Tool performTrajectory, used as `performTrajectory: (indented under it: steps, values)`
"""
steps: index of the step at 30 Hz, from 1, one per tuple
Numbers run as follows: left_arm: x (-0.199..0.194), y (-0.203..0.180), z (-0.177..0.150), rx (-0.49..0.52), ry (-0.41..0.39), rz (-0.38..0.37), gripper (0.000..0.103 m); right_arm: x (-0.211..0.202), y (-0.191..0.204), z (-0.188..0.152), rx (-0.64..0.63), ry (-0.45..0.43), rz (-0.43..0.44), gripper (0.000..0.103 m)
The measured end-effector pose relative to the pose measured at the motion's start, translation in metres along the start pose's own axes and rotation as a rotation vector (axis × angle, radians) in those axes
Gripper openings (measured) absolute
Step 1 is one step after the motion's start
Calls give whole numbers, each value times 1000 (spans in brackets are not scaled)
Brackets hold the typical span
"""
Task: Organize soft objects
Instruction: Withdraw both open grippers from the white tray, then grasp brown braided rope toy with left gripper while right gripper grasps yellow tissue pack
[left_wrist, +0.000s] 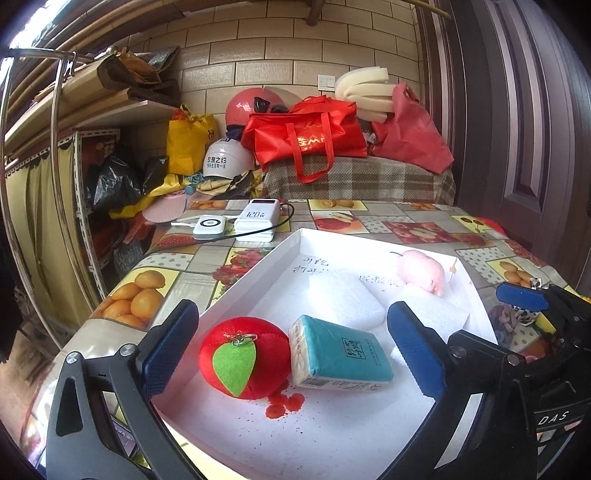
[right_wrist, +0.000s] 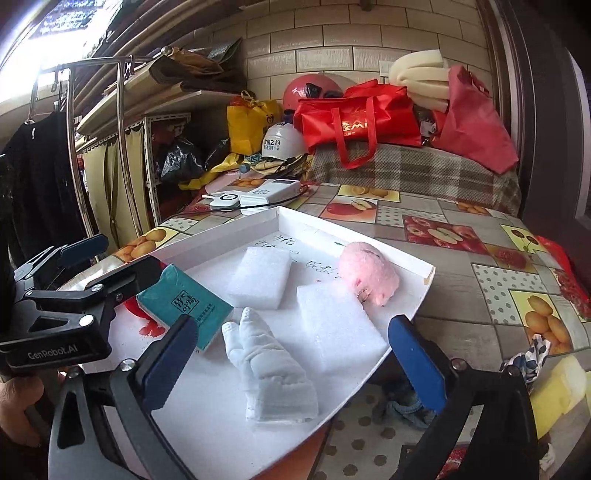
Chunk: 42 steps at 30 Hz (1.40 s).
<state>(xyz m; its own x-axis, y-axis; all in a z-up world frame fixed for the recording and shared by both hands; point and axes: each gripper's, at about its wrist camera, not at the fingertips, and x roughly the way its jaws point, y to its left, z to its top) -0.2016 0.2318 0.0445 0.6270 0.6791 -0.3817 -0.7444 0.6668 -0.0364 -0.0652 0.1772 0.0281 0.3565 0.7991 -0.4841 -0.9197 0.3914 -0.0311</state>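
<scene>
Both our grippers, left (left_wrist: 291, 343) and right (right_wrist: 291, 343), hang released above the white tray (right_wrist: 424, 275); the glove (right_wrist: 273, 373) lies near its front rim.

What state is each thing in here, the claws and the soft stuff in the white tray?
Left claw: open, empty, above the tray.
Right claw: open, empty.
Red plush apple: in the tray, touching the tissue pack.
Tissue pack: sealed, lying flat.
White glove: lying flat.
Two foam blocks: flat, apart.
Pink plush: at the far rim.
White tray: stained red near the apple.
</scene>
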Motion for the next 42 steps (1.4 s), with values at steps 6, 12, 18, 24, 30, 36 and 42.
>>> performTrajectory:
  steps: [6,12,18,24,30,36,42]
  values:
    - [-1,1,0,-4,-3,0,103,-5,-1,-1,11,-22,-9,103]
    - [-7,-3,-2,13,-33,9,103,-12,-3,-3,22,-54,-19,103]
    - [-15,-8,-3,9,-52,-25,103,-23,-8,-8,45,-60,-16,103]
    - [-22,-31,-6,55,-45,-56,103,-33,-12,-13,59,-66,-21,103]
    - [-36,-42,-10,1,-58,-121,103,-54,-22,-20,76,-116,-54,103]
    - [-43,-82,-14,117,-46,-203,103,-112,-75,-34,62,-218,-239,103]
    - [-40,-122,-16,182,4,-329,103,-156,-203,-70,274,-39,-478,103]
